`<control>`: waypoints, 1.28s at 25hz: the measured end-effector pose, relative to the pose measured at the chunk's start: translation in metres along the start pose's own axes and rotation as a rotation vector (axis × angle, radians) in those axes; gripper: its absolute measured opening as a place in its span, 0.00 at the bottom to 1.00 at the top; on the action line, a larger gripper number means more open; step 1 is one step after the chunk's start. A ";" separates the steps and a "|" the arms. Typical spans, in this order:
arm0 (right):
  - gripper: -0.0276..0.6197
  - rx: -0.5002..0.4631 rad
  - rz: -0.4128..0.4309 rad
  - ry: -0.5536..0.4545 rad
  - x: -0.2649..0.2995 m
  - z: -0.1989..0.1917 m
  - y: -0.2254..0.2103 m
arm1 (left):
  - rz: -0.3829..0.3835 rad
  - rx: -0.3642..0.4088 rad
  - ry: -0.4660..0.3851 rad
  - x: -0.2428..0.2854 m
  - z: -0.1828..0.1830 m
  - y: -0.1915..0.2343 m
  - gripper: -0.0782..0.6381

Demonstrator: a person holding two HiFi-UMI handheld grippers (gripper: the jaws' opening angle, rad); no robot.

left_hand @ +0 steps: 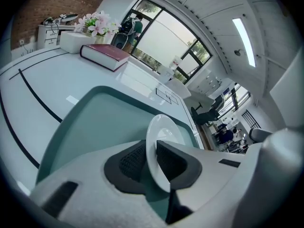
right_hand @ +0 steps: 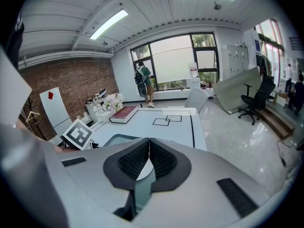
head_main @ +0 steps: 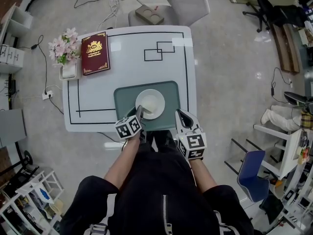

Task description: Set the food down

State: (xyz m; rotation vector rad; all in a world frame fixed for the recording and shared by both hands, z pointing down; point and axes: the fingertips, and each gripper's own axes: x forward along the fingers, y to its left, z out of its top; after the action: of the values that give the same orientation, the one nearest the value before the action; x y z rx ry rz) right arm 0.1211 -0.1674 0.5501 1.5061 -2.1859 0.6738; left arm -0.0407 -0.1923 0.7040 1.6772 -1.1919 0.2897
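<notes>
A white plate (head_main: 150,103), with no food visible on it, lies flat on a green placemat (head_main: 168,89) at the near edge of the white table (head_main: 98,92). My left gripper (head_main: 139,112) is at the plate's near left rim. In the left gripper view the plate (left_hand: 164,137) has its rim between the jaws of the left gripper (left_hand: 153,158), with a sliver of placemat (left_hand: 104,118) showing beside one pad, so the jaws stand slightly open. My right gripper (head_main: 181,115) hovers at the mat's near right edge. In the right gripper view the right gripper (right_hand: 149,148) is shut and empty, with the plate (right_hand: 142,170) beyond.
A dark red book (head_main: 95,53) and a pot of pink flowers (head_main: 65,45) sit at the table's far left corner. A grey chair (head_main: 181,4) stands behind the table, a blue chair (head_main: 254,175) to my right. Black lines mark the tabletop.
</notes>
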 end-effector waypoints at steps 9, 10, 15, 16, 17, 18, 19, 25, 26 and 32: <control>0.06 -0.006 0.017 0.004 0.003 0.001 0.003 | -0.100 -0.143 -0.080 -0.003 0.007 -0.004 0.19; 0.06 -0.006 0.018 0.005 0.003 0.001 0.003 | -0.124 -0.180 -0.093 -0.003 0.009 -0.005 0.19; 0.06 -0.010 0.027 0.008 0.004 0.001 0.004 | -0.215 -0.303 -0.149 -0.009 0.016 -0.006 0.19; 0.06 -0.011 0.028 0.008 0.004 0.001 0.004 | -0.215 -0.298 -0.152 -0.010 0.016 -0.006 0.20; 0.06 -0.012 0.029 0.008 0.004 0.001 0.004 | -0.212 -0.294 -0.152 -0.010 0.016 -0.006 0.21; 0.06 -0.013 0.031 0.008 0.005 0.002 0.005 | -0.203 -0.287 -0.150 -0.010 0.016 -0.004 0.25; 0.06 -0.015 0.034 0.009 0.005 0.002 0.006 | -0.185 -0.275 -0.147 -0.010 0.015 -0.002 0.30; 0.06 -0.020 0.046 0.010 0.006 0.003 0.010 | -0.051 -0.085 -0.142 -0.011 0.013 0.005 0.56; 0.06 -0.021 0.047 0.011 0.006 0.002 0.011 | -0.042 -0.066 -0.148 -0.011 0.015 0.005 0.59; 0.06 -0.025 0.050 0.012 0.006 0.001 0.013 | -0.019 -0.014 -0.203 -0.016 0.024 0.011 0.67</control>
State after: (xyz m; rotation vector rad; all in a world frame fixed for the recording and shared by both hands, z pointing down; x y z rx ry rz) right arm 0.1071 -0.1691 0.5507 1.4360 -2.2215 0.6675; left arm -0.0654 -0.2030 0.6893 1.7359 -1.3222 0.0999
